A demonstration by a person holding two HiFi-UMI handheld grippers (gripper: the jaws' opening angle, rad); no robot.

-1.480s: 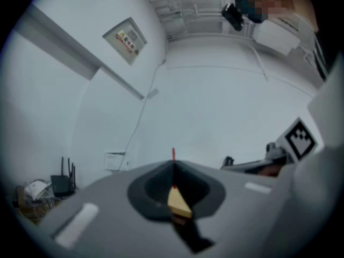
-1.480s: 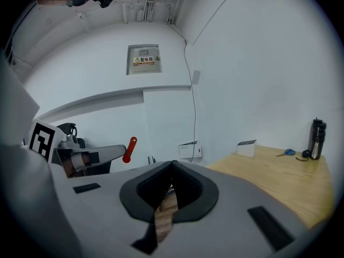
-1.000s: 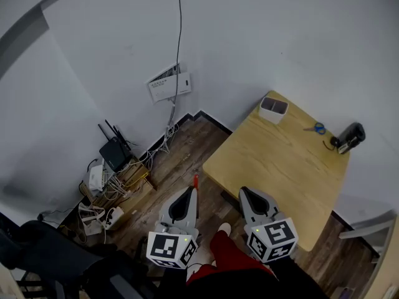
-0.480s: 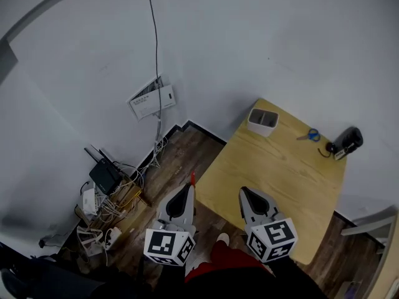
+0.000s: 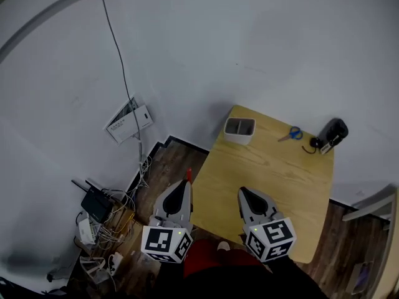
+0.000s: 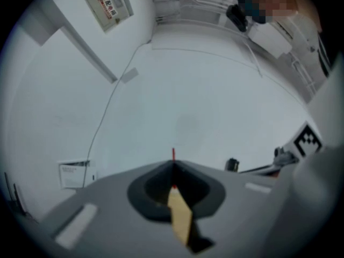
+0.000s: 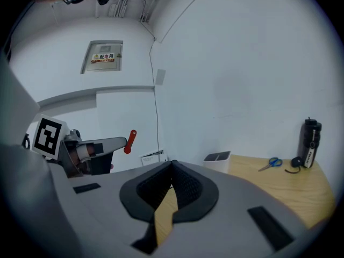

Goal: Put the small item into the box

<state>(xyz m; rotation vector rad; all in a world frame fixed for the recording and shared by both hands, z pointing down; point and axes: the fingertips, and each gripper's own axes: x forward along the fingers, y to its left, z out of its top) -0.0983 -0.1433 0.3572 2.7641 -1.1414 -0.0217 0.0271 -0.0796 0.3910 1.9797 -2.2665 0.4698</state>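
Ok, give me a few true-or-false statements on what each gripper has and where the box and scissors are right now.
1. The left gripper is shut on a small red item. True.
2. The right gripper holds the scissors. False: its jaws are together with nothing between them, and the scissors lie on the table.
3. The box stands at the table's far end, near the wall. True.
4. The red item lies in the box. False: it is in the left gripper's jaws, well short of the box.
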